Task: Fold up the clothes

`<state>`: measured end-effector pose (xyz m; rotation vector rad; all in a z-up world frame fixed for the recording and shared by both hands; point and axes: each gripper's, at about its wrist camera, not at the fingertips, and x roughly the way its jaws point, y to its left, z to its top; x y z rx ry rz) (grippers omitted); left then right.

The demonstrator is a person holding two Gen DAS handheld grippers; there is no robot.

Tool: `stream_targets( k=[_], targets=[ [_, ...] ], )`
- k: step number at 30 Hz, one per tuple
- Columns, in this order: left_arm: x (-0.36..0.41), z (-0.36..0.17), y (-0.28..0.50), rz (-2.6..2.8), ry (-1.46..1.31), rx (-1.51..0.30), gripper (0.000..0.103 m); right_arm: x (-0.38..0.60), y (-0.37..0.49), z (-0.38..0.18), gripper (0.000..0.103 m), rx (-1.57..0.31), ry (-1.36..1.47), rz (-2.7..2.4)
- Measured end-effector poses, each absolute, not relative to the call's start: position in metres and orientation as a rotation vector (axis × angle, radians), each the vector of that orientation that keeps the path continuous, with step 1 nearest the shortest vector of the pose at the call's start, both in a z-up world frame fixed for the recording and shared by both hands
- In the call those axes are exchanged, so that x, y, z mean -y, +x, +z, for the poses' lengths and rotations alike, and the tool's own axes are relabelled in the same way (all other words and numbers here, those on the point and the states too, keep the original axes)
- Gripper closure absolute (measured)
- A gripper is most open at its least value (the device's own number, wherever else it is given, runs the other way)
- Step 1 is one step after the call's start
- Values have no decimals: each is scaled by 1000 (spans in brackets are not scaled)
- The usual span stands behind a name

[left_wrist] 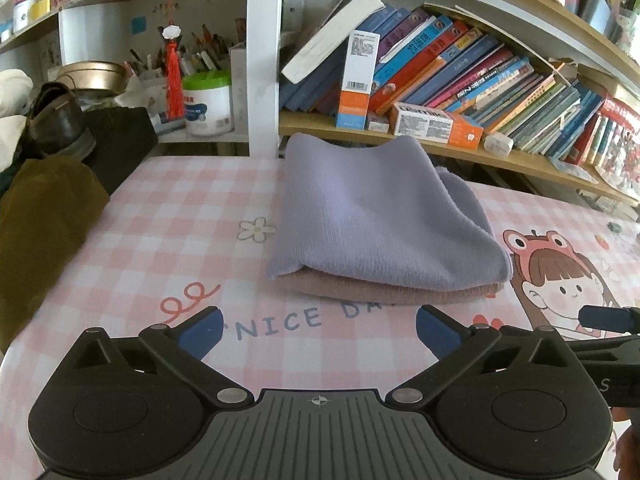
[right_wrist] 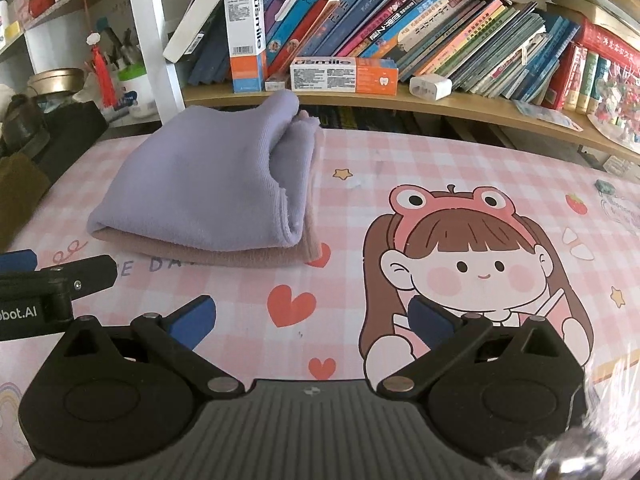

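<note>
We see both grippers, left (left_wrist: 318,330) and right (right_wrist: 310,318), fingers spread wide, holding nothing; the purple cloth (left_wrist: 380,216) hides most of the tan cloth (left_wrist: 384,294).

Soft, even daylight fills both views; shadows are faint. Fisheye distortion bends the wooden bookshelf (left_wrist: 460,148) edges, and corners blur slightly.

A pink checked worktop (right_wrist: 400,160) stands before wooden shelves (right_wrist: 460,102) crammed with leaning books (right_wrist: 400,20), lit by soft daylight.
</note>
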<state>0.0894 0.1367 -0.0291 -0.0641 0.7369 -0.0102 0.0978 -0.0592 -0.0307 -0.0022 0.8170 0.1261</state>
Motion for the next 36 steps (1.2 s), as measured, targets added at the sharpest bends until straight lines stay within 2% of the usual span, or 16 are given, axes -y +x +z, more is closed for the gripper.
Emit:
stream_targets(
  k=[36],
  targets=[
    [-138, -36, 86, -12, -76, -774, 0, 57, 93, -35, 0, -827, -2, 114]
  ],
)
